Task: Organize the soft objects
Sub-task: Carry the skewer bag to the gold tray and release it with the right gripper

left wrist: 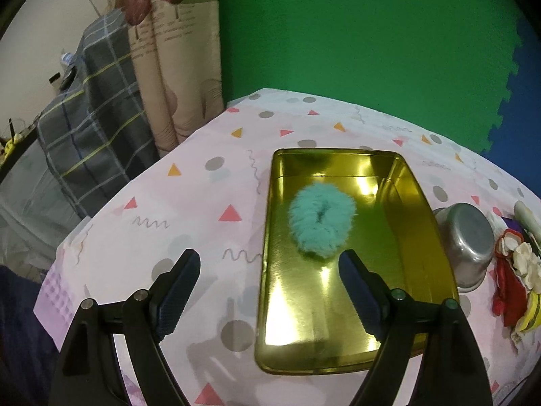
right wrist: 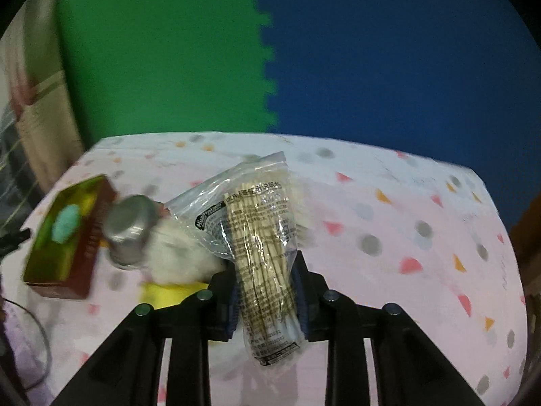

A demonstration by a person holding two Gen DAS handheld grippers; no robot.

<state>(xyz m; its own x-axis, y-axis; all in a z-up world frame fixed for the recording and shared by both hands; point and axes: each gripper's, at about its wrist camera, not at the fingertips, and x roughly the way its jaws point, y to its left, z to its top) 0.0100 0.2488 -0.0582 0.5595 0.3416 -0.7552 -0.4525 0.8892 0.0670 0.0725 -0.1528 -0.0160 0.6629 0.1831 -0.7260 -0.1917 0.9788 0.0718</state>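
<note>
Our left gripper (left wrist: 267, 270) nearest: jaws wide apart, nothing between, poised over near end of gold tin tray (left wrist: 338, 345). Beyond its tips we see teal fluffy scrunchie (left wrist: 321, 225) lying inside tray. Steel bowl (left wrist: 468, 240) upside down just beside tray. Our right gripper (right wrist: 265, 291) clamped on clear bag of cotton swabs (right wrist: 260, 237), clear of pink patterned tablecloth (right wrist: 389, 237). White fluffy item (right wrist: 179, 253) beside bag.

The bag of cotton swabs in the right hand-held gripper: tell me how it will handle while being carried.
The bag of cotton swabs is probably light. Its thin clear plastic looks slippery and crinkly, so it may slide between the pads. The loose top flops beyond the right hand-held gripper, so it will likely sway.
</note>
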